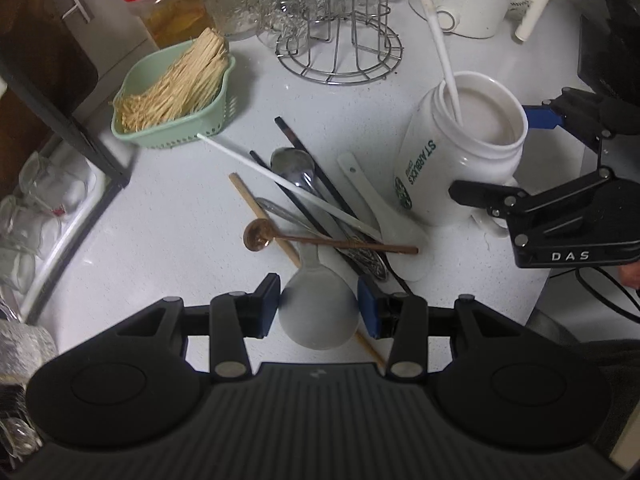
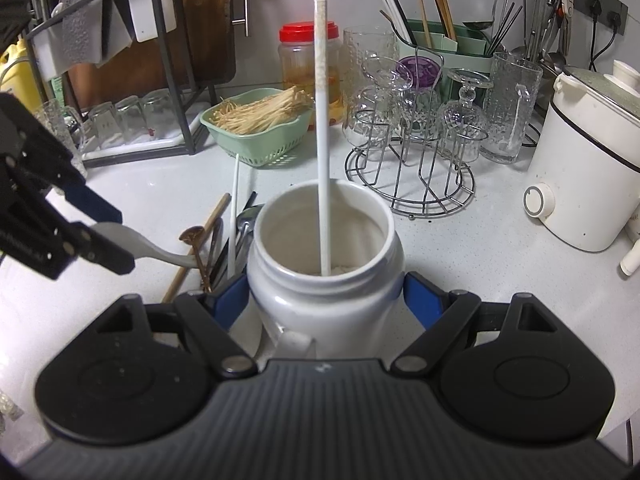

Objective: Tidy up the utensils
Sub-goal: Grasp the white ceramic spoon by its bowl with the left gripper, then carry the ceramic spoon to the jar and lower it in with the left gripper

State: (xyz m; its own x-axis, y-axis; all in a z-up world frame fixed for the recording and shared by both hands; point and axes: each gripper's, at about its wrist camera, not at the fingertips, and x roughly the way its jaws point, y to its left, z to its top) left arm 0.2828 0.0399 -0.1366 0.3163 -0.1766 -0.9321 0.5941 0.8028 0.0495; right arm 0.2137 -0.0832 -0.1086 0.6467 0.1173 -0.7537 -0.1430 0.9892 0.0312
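My left gripper (image 1: pixel 320 308) is shut on the bowl of a white ceramic spoon (image 1: pixel 318 320). The spoon's handle runs back into a pile of utensils (image 1: pixel 320 208): black chopsticks, a metal spoon, a white chopstick, a second white spoon and a copper spoon (image 1: pixel 256 236). In the right wrist view the left gripper (image 2: pixel 114 236) holds the spoon (image 2: pixel 160 254) raised at its bowl end. My right gripper (image 2: pixel 326 300) is shut on a white Starbucks mug (image 2: pixel 324 240), pads on both sides. One white chopstick (image 2: pixel 322 140) stands inside. The mug (image 1: pixel 460 152) sits right of the pile, with the right gripper (image 1: pixel 498 156) around it.
A green basket (image 1: pixel 132 128) of thin wooden sticks sits behind the pile, beside a red-lidded jar (image 1: pixel 160 0). A wire rack of glasses (image 2: pixel 412 168) and a white cooker (image 2: pixel 584 176) stand at the back right. A dish rack (image 2: pixel 120 80) stands at the left. A green utensil holder (image 2: pixel 440 44) stands at the wall.
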